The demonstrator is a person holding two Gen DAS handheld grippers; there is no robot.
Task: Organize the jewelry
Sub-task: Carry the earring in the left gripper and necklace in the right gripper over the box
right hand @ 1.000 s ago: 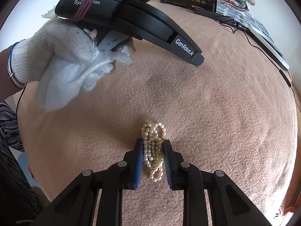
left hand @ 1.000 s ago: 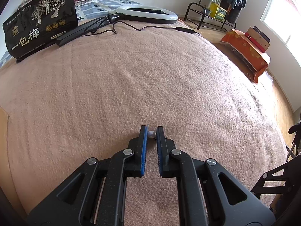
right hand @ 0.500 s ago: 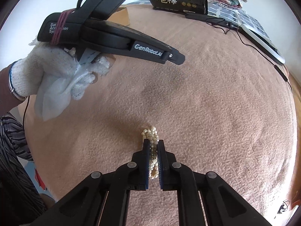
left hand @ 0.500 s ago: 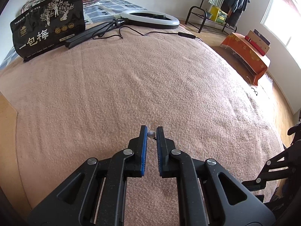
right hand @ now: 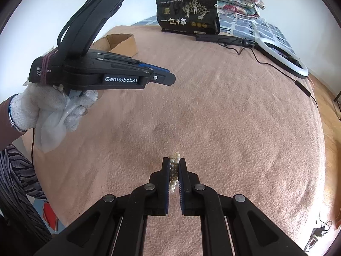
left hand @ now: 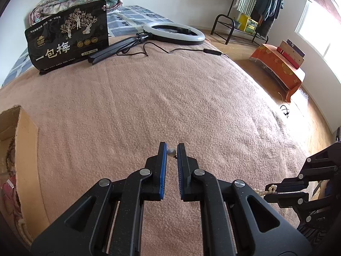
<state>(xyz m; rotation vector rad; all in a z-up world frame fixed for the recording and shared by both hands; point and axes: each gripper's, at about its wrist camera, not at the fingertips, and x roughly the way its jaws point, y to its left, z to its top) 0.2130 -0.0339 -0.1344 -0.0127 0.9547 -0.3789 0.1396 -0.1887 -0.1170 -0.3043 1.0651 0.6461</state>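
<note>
Both claws clamped, pink blanketed bed (left hand: pixel 149 98) wide open ahead.
Left claw (left hand: pixel 171 152) pinches a small grey bead (left hand: pixel 171 151); right claw (right hand: pixel 174 163) grips the cream pearl strand (right hand: pixel 173 170).

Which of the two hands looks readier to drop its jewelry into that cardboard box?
Probably the left: the left gripper, shut on a small silver bead, has the open cardboard box beside it. The right gripper, clamping the cream pearl strand, sits farther away.
</note>
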